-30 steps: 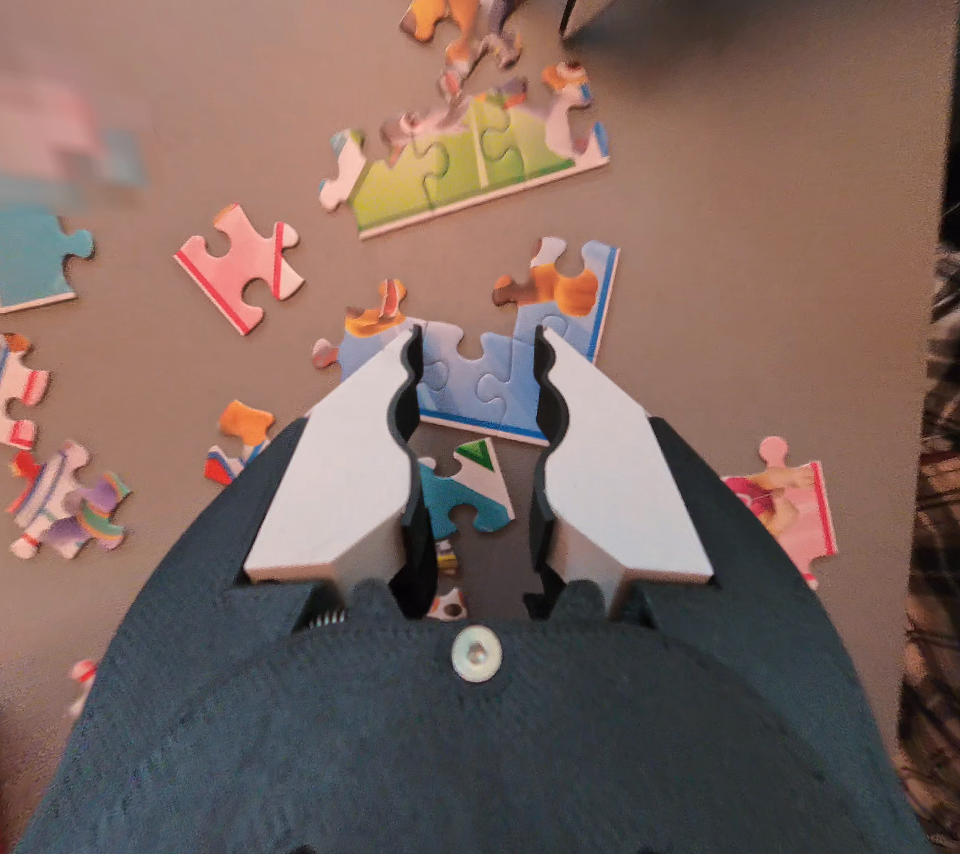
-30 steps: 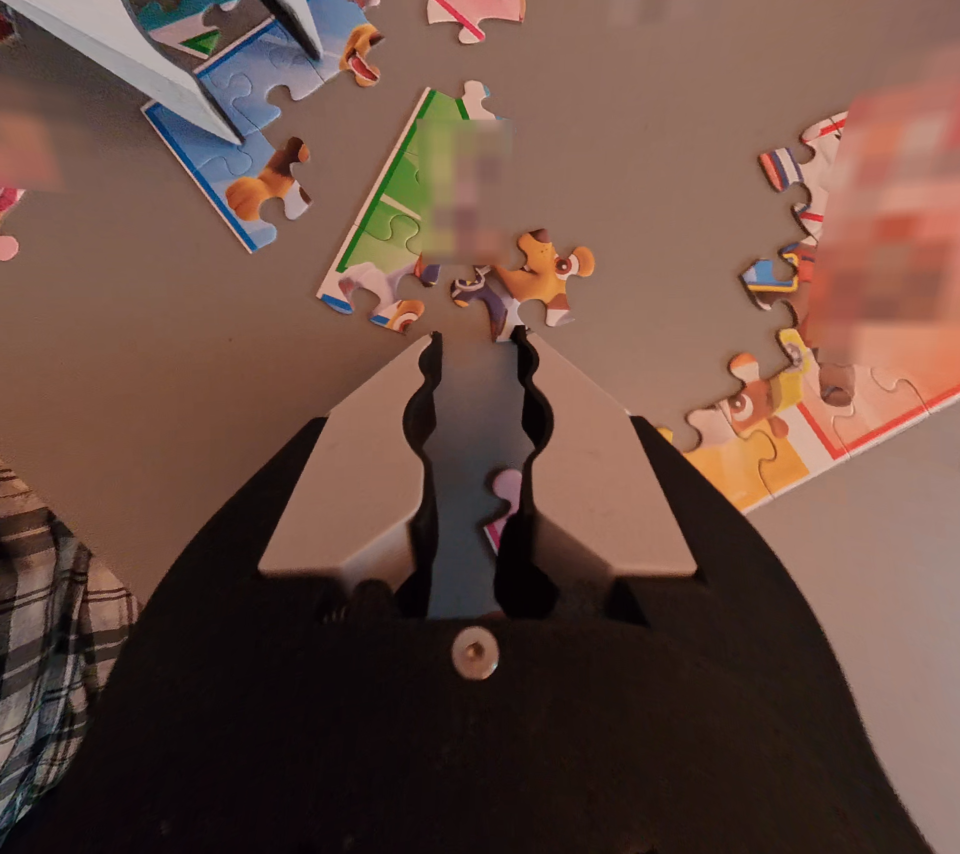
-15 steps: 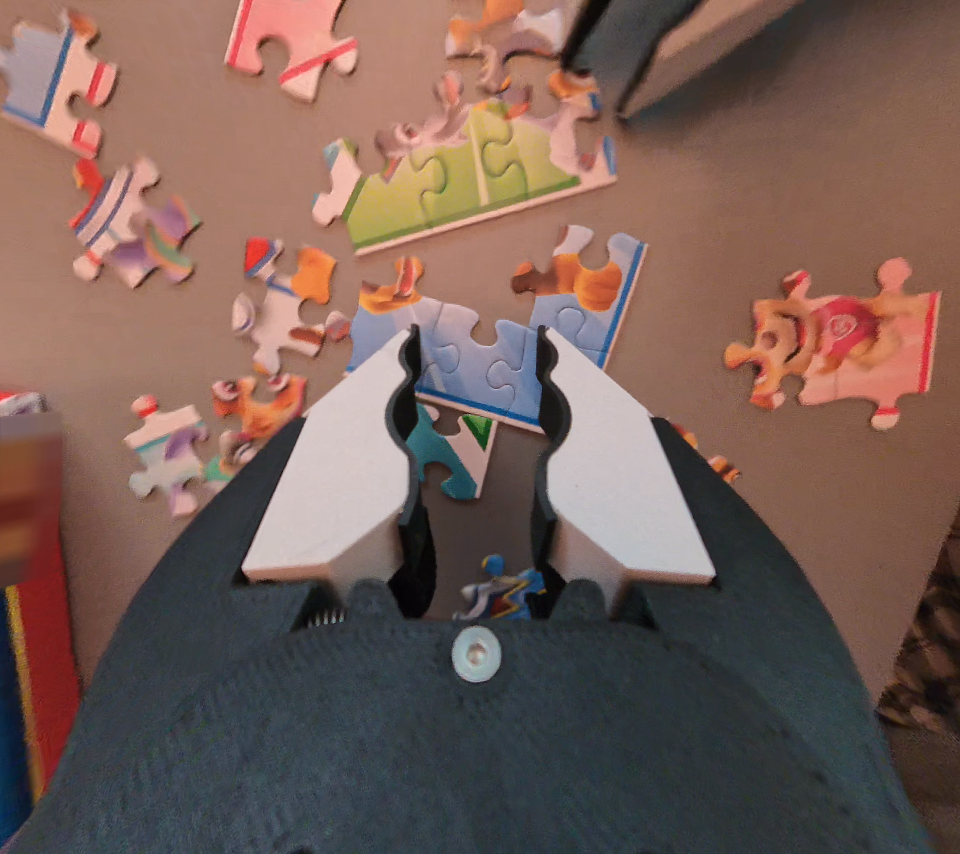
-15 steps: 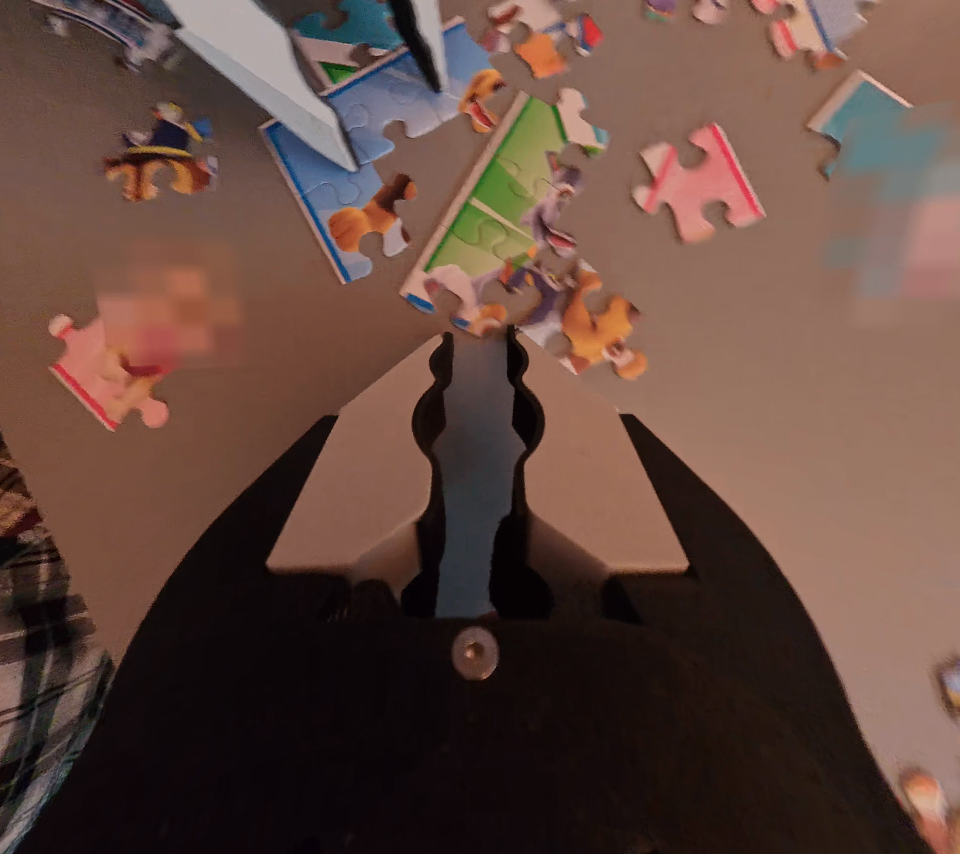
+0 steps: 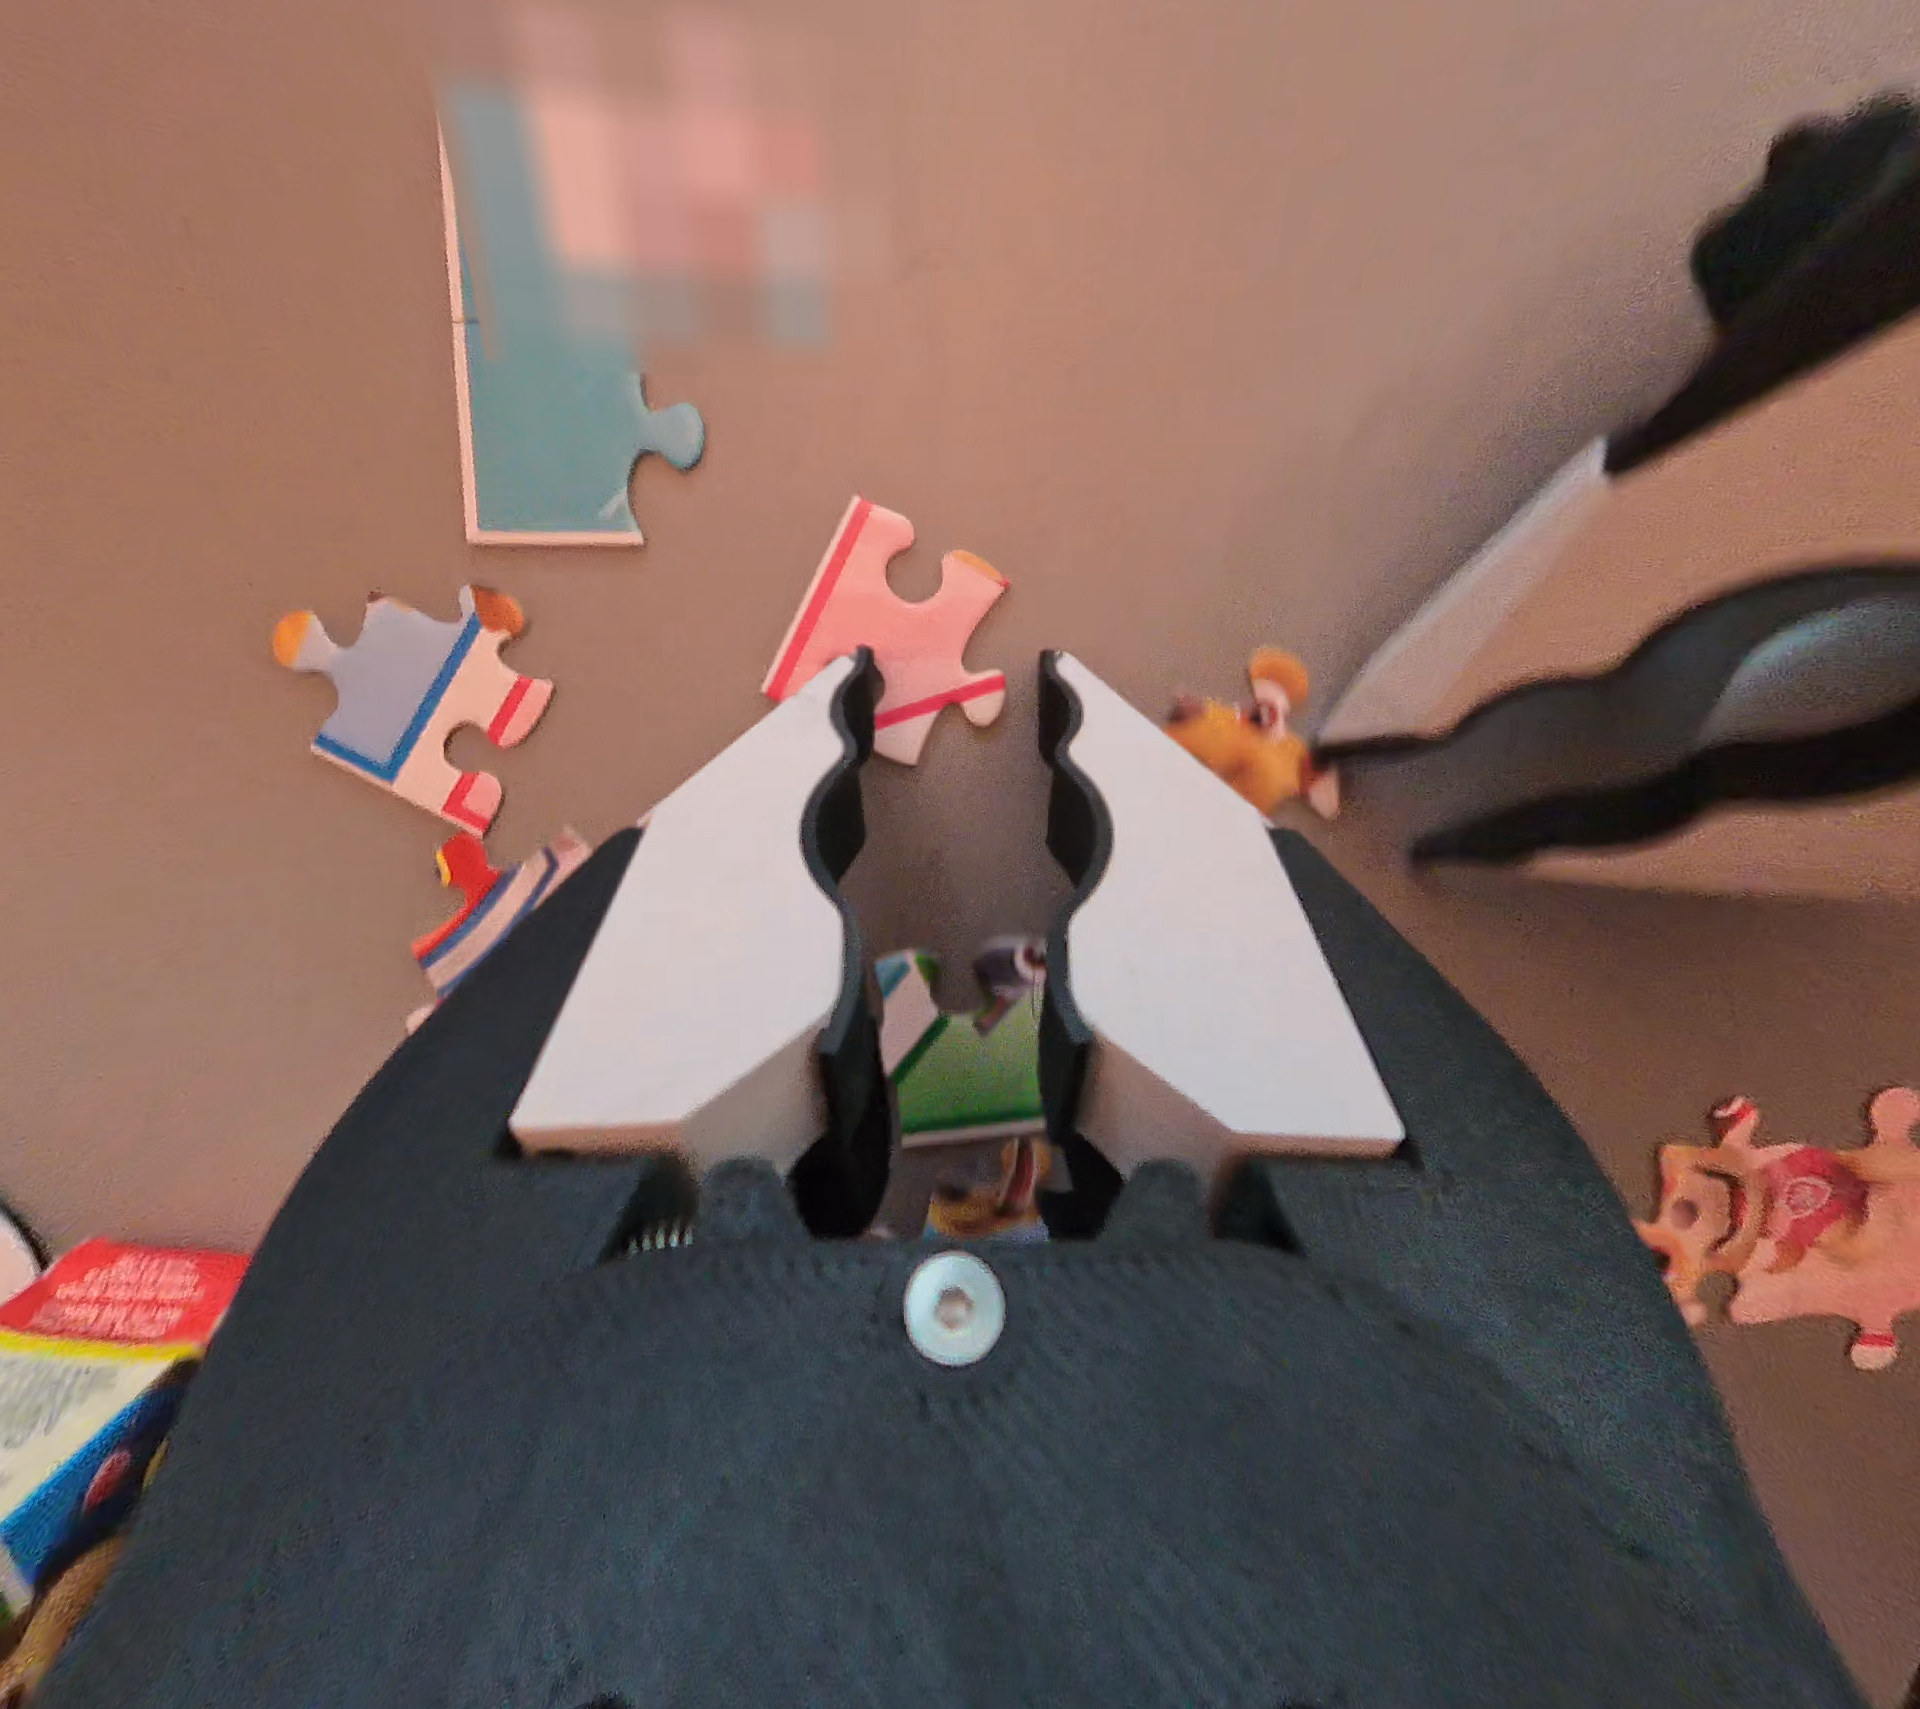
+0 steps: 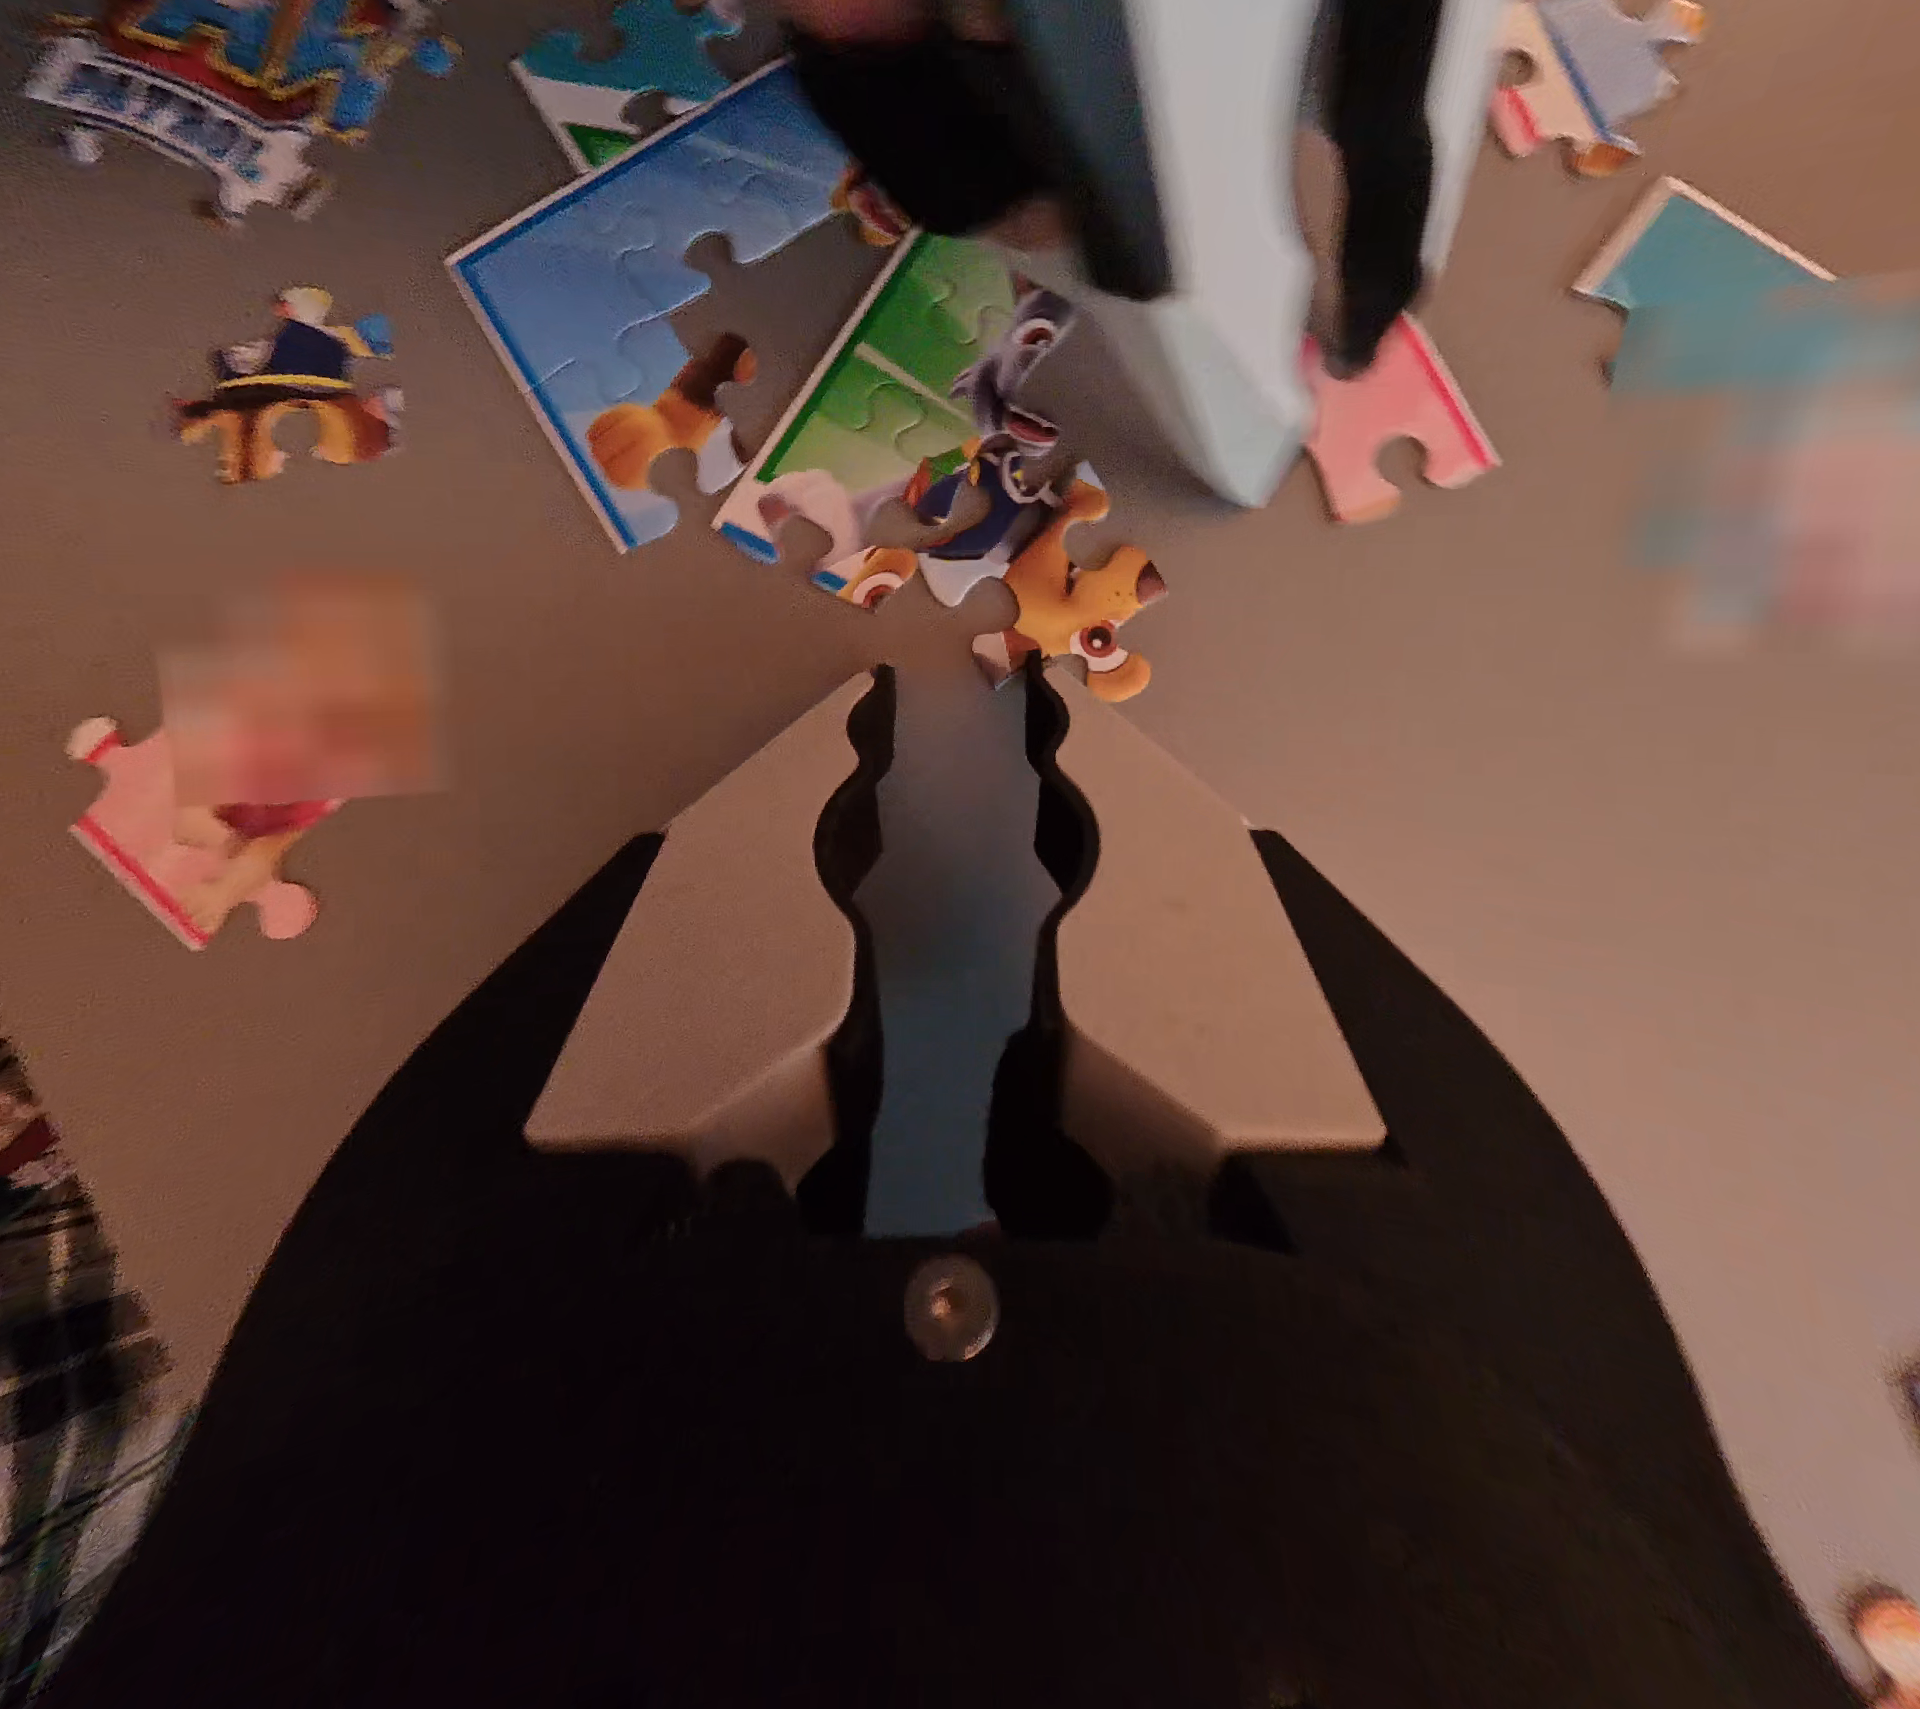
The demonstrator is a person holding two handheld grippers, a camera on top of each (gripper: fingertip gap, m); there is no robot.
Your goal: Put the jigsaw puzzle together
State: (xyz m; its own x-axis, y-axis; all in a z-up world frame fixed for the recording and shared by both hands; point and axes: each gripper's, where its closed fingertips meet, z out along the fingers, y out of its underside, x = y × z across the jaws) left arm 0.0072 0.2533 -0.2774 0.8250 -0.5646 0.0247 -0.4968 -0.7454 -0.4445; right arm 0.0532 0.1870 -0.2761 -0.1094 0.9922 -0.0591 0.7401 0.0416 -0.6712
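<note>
The left gripper (image 5: 948,683), jaws narrowly apart, is set at the pink piece (image 5: 902,620) mid-frame. The right gripper (image 6: 954,677), jaws narrow and empty, is held beside the orange piece (image 6: 1081,610).

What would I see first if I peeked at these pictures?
Probably the left gripper, fingers open right over a pink puzzle piece with red stripes. Next, the orange dog piece just beyond the open right gripper, touching the joined green pieces.
</note>
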